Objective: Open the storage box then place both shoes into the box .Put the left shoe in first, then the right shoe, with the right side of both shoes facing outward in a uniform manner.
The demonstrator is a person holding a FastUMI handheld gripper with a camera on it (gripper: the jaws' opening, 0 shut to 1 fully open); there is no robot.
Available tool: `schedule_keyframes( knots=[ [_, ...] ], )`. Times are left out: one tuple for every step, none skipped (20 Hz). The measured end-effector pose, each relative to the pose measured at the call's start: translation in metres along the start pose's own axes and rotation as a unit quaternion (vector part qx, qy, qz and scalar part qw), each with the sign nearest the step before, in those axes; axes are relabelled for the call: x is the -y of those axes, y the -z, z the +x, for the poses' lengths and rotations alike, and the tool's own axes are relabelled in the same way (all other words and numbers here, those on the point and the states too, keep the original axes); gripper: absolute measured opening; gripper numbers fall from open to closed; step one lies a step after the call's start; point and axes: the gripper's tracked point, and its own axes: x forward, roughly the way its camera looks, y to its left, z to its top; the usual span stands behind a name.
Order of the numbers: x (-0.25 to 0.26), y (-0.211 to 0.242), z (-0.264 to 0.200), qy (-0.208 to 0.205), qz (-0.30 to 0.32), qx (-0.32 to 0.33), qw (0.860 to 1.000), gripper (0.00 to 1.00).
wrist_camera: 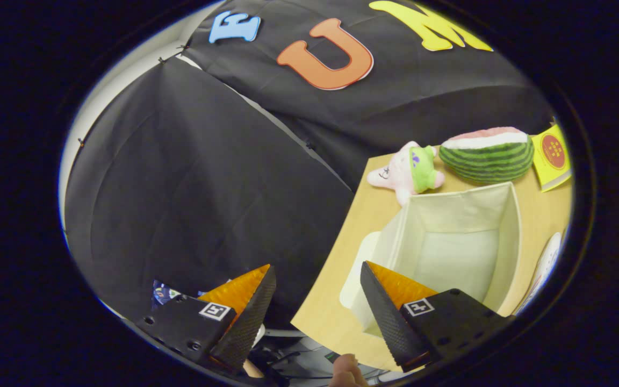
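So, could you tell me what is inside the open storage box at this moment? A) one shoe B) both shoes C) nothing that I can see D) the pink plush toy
C: the storage box stands open on the table with bare lining, and the gripper is open with nothing between its fingers.

No legible text. Yellow booklet (pixel 552 156) on the counter (pixel 374 215), beside the watermelon plush (pixel 487 155): round red emblem on its cover, print too small to read. Square black-and-white marker tags on both gripper (pixel 317 287) fingers (pixel 250 317): coded patterns, not words or numbers.
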Motion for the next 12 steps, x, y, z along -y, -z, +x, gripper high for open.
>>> schedule_keyframes(
  knots=[
    [0.014,0.001,-0.004,0.013,-0.006,-0.001,1.000,1.00],
    [0.029,0.000,-0.009,0.027,-0.008,0.003,1.000,1.00],
    [0.046,-0.001,-0.014,0.037,-0.007,0.005,0.999,1.00],
    [0.061,0.000,-0.021,0.047,-0.002,0.006,0.999,1.00],
    [0.077,0.001,-0.029,0.059,0.001,0.005,0.998,1.00],
    [0.092,0.002,-0.038,0.073,0.000,0.007,0.997,1.00],
    [0.111,-0.002,-0.048,0.090,-0.006,0.013,0.996,1.00],
    [0.131,-0.004,-0.060,0.114,-0.013,0.022,0.993,1.00],
    [0.152,-0.006,-0.075,0.140,-0.023,0.028,0.989,1.00],
    [0.173,-0.006,-0.087,0.167,-0.034,0.032,0.985,1.00],
    [0.190,-0.003,-0.098,0.188,-0.043,0.034,0.981,1.00],
    [0.206,0.000,-0.109,0.204,-0.051,0.032,0.977,1.00]
  ],
)
